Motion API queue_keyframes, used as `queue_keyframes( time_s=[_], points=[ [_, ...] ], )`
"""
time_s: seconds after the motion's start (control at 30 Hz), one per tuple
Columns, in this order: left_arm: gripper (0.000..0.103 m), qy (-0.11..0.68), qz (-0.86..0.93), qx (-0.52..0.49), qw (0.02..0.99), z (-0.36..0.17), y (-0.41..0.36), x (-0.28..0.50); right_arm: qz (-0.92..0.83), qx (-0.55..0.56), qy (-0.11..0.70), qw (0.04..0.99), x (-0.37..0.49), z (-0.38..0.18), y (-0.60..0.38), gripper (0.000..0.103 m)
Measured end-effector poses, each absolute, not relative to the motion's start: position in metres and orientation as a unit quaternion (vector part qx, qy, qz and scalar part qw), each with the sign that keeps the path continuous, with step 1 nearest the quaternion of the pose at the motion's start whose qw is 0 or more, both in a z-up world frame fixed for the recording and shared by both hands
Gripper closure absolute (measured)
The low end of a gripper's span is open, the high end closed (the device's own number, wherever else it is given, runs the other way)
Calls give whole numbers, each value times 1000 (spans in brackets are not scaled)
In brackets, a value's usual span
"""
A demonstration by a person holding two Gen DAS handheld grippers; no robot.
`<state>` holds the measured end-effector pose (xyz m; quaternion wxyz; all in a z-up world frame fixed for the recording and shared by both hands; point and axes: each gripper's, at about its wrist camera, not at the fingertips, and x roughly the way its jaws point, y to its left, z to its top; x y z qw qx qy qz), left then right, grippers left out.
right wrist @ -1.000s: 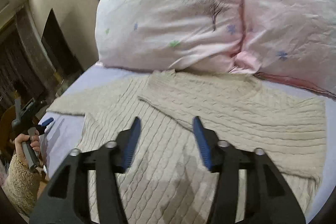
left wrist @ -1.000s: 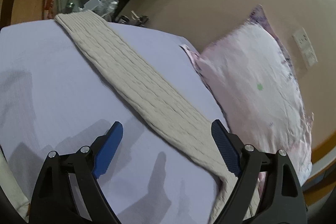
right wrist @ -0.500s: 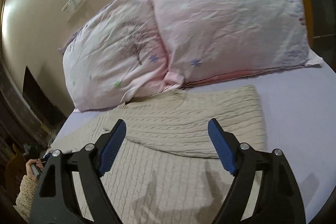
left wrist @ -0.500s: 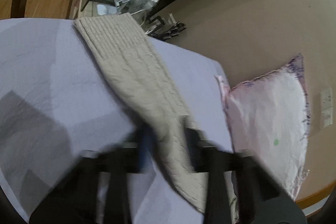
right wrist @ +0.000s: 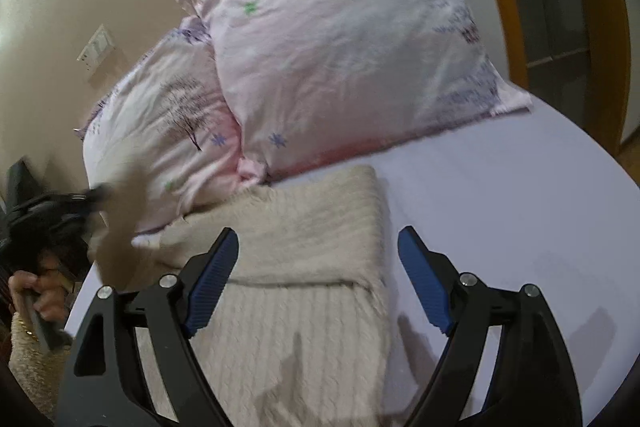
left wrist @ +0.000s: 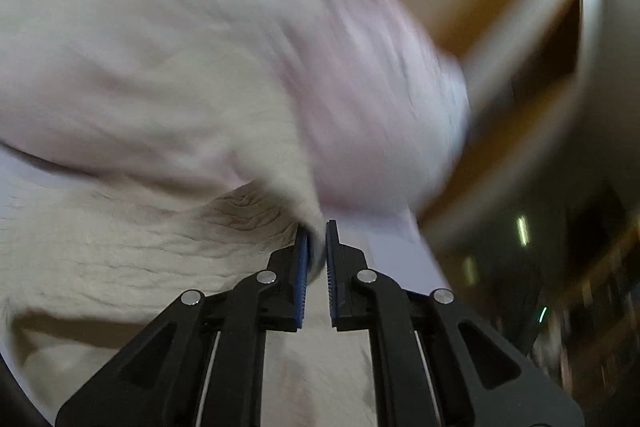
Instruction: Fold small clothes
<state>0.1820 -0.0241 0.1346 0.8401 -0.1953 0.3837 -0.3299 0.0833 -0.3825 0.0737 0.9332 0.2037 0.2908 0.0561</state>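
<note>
Pinching a sleeve (left wrist: 280, 155): left gripper (left wrist: 316, 247), lifted at scene left. Right gripper (right wrist: 316, 267): jaws spread over sweater (right wrist: 304, 267) on bed (right wrist: 500, 195), pillows (right wrist: 340, 47) beyond.

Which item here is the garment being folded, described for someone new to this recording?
On the lilac bed sheet, just below the two pink printed pillows, lies the cream cable-knit sweater. Unlike the smooth pillows, it is ribbed, and the shut left claw lifts its sleeve.

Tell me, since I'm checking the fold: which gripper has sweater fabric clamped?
The left gripper: it is shut on a lifted sweater sleeve. The right gripper hangs open above the folded sweater body, gripping nothing.
</note>
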Motion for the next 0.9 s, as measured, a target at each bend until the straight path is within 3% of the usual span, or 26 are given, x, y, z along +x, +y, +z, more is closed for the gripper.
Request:
queue_keyframes(
  time_s=[0.1,0.23,0.3,0.37,0.67,0.83,0.9],
  points=[
    [96,422,-360,-160,817,113,-48,163,69,215,296,928,55,71,-398,21],
    [88,409,-352,-156,827,113,13,106,133,220,313,914,13,65,-408,18],
    [54,400,-331,-151,841,116,58,69,192,247,327,892,-8,57,-412,18],
    [35,400,-304,-146,852,110,102,26,253,287,349,855,-33,43,-416,18],
    [28,474,-233,-225,819,48,207,-89,292,371,487,734,-88,-39,-405,21],
    [29,488,-243,-262,796,9,198,-85,328,428,483,690,-73,-69,-389,51],
    [30,486,-249,-284,788,-3,192,-78,332,429,486,685,-69,-73,-383,55]
  ],
)
